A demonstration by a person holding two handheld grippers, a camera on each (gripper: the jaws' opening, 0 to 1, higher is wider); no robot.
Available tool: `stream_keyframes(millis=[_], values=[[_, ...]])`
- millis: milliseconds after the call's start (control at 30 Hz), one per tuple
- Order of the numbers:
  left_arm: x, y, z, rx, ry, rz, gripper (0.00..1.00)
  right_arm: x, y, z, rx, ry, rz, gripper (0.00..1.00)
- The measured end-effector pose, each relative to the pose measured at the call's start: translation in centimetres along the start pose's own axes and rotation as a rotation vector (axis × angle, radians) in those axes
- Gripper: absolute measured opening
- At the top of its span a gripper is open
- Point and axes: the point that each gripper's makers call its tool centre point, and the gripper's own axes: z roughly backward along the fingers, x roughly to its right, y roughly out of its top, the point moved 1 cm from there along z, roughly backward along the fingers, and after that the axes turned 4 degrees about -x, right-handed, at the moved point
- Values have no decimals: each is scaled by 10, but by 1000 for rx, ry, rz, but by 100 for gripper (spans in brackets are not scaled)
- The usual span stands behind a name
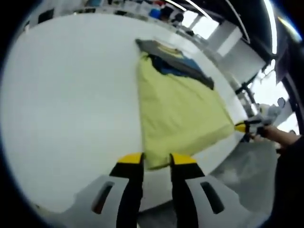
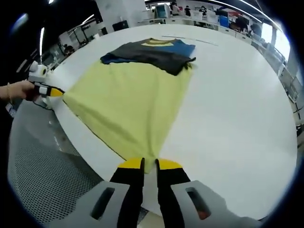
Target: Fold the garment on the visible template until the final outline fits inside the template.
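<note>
A pale yellow garment (image 1: 180, 114) lies stretched flat on the white table (image 1: 71, 104), its near hem at the table's edge. Dark grey and blue cloth (image 1: 178, 64) lies across its far end; I cannot tell whether that is a separate piece. My left gripper (image 1: 156, 160) is shut on one near corner of the yellow garment. My right gripper (image 2: 149, 165) is shut on the other near corner of the garment (image 2: 133, 104). The dark cloth (image 2: 152, 54) sits at the far end here too. Each gripper shows in the other's view: right gripper (image 1: 244, 127), left gripper (image 2: 50, 91).
The white table (image 2: 237, 104) is wide and bare beside the garment. Its near edge drops to a grey perforated floor (image 2: 42, 175). A person's hand (image 1: 280, 135) holds the right gripper. Desks and clutter stand far behind the table.
</note>
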Motion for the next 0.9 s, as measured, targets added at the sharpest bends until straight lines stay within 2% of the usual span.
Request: stream_keyframes(millis=[267, 300, 667, 767, 900], values=[[-5, 1, 1, -2, 21, 19, 4, 2, 1, 0, 5, -7, -3, 7], [-6, -2, 0, -22, 25, 11, 1, 1, 1, 0, 4, -8, -2, 7], [-5, 0, -4, -22, 25, -20, 0, 1, 1, 1, 3, -8, -15, 5], [-4, 1, -6, -11, 15, -85, 0, 0, 2, 1, 7, -6, -17, 3], [-5, -1, -6, -9, 21, -75, 0, -1, 2, 4, 12, -2, -28, 3]])
